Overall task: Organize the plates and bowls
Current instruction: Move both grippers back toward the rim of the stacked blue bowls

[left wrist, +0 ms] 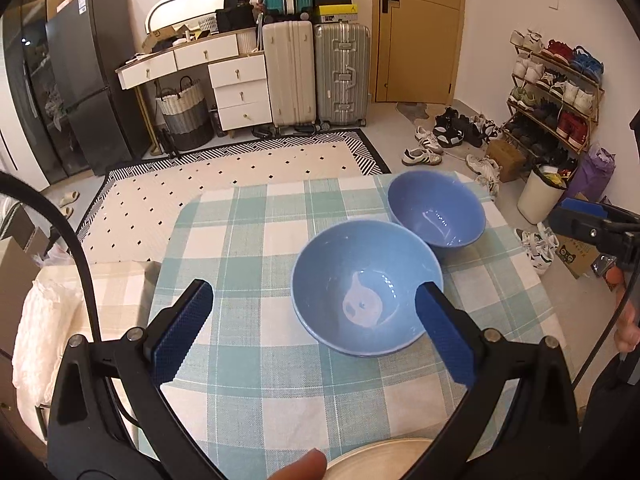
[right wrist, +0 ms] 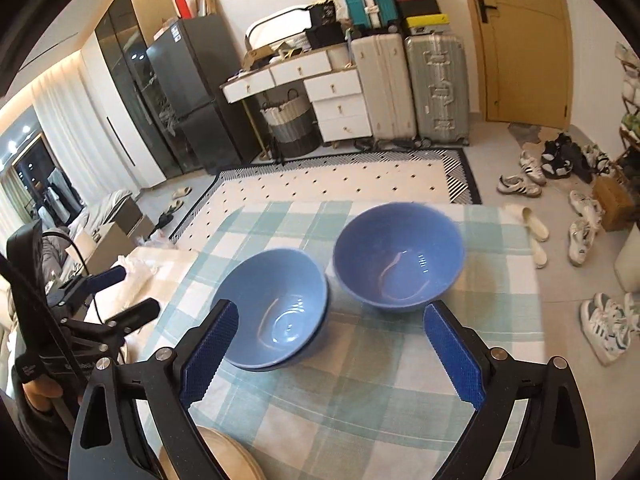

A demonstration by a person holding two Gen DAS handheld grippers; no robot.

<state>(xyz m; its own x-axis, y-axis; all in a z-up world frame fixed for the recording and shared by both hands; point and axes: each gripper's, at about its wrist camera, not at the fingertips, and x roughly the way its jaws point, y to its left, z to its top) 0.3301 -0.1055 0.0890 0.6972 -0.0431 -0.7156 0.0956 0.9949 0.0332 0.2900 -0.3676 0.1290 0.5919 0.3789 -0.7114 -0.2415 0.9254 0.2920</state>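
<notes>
L gripper point(left wrist: 314, 304) jaws spread wide, nothing between the pads, hanging above the table w/ the near blue bowl point(left wrist: 366, 286) seen past its right finger, not touching. R gripper point(right wrist: 330, 332) also wide apart and empty, held above the cloth in front of both bowls; no contact. Near bowl looks like a stack of two nested, a double rim shows in the right wrist view; a wet sheen at the bottom, otherwise empty. Second blue bowl point(left wrist: 438, 212) stands just beside it toward the far edge, rims nearly touching, also empty bar a wet glint. Beige plate point(left wrist: 380, 460) pokes in at the near edge, mostly cut off. All on a table w/ green-white check cloth point(left wrist: 248, 240). Beyond: patterned rug point(left wrist: 224, 176), suitcases point(left wrist: 316, 76), white drawer unit point(left wrist: 236, 84), dark fridge point(left wrist: 92, 80), yellow door point(left wrist: 420, 28), shoe rack point(left wrist: 556, 96) w/ shoes loose on the floor.
</notes>
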